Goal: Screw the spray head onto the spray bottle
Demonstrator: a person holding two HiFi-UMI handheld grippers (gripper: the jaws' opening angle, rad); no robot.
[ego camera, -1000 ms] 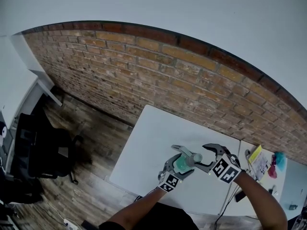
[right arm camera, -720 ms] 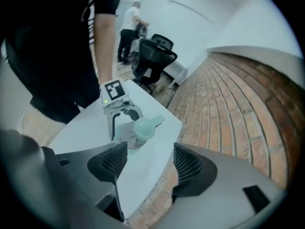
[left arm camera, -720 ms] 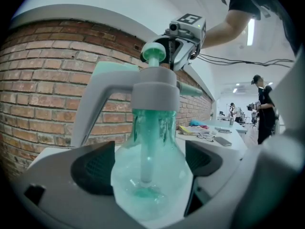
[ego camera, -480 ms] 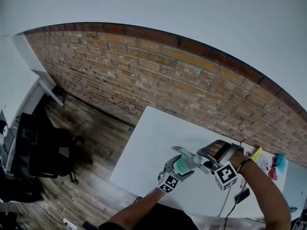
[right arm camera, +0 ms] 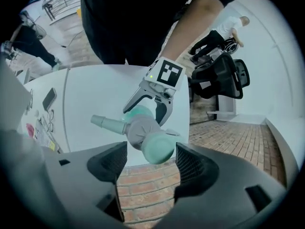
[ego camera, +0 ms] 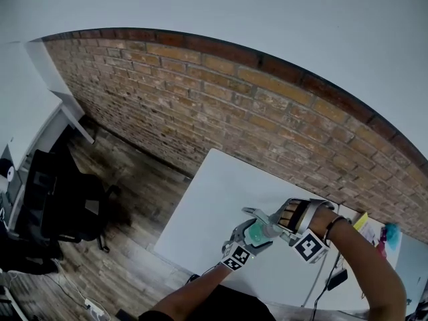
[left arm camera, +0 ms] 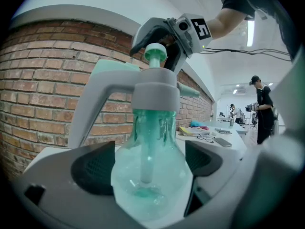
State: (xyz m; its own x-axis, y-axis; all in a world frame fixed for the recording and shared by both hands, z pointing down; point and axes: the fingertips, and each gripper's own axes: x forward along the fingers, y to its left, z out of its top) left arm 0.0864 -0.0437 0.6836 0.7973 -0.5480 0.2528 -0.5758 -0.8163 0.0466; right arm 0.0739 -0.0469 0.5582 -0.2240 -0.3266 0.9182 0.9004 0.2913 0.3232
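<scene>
A clear teal spray bottle [left arm camera: 150, 175] stands upright with my left gripper [ego camera: 250, 231] shut on its round body. The spray head [left arm camera: 152, 97], with a grey collar and a mint top knob, sits on the bottle's neck. My right gripper [ego camera: 281, 219] hangs over it, pointing steeply down. In the right gripper view the jaws stand apart around the mint knob [right arm camera: 157, 149], with a gap at the left pad [right arm camera: 112, 161]. The nozzle [right arm camera: 107, 123] points left there. My left gripper [right arm camera: 145, 113] shows below the spray head.
The white table [ego camera: 214, 192] runs along a brick wall [ego camera: 200, 105]. A neighbouring desk at the right holds papers and small items [ego camera: 381, 233]. A black office chair [ego camera: 60, 212] stands on the wood floor at the left. People [left arm camera: 259, 109] stand far behind.
My right gripper has rolled about a quarter turn and sunk a little over the spray head; its marker cube has swung round. The left gripper and bottle have kept still.
</scene>
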